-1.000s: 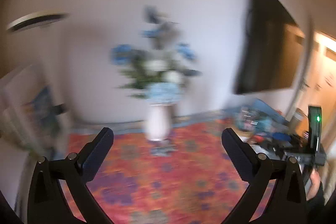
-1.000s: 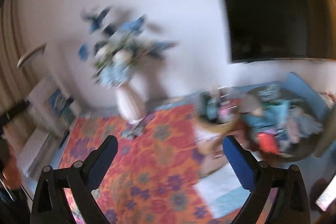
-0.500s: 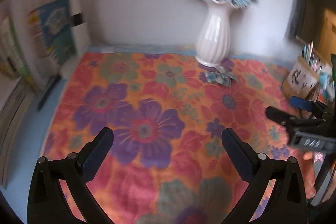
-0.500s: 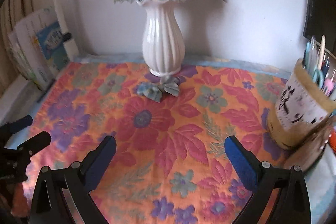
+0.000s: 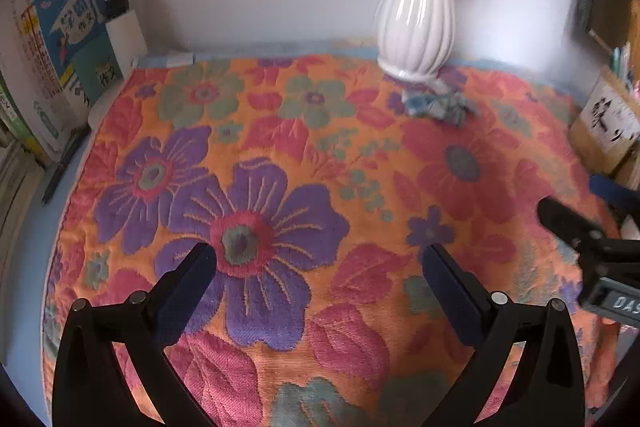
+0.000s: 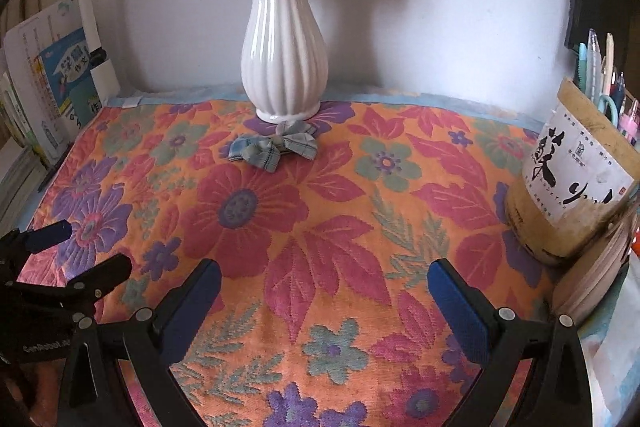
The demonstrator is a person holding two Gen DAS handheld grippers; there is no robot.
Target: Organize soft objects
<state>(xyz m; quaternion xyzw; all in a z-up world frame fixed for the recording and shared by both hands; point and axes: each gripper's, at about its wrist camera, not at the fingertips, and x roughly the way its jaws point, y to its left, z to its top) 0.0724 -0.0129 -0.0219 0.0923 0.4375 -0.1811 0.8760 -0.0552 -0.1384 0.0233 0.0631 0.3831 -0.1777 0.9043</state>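
Right now I have both tools held above the floral cloth (image 6: 344, 211), neither touching it. My left gripper (image 5: 320, 267) has its fingers spread wide with nothing between them; my right gripper (image 6: 324, 283) is just as wide and equally bare. The small plaid fabric bow (image 6: 274, 147) lies well ahead of the right fingers, slightly left of their gap, just in front of the white vase (image 6: 282, 51) and possibly touching its foot. Beyond the right finger stands a pen holder (image 6: 572, 183).
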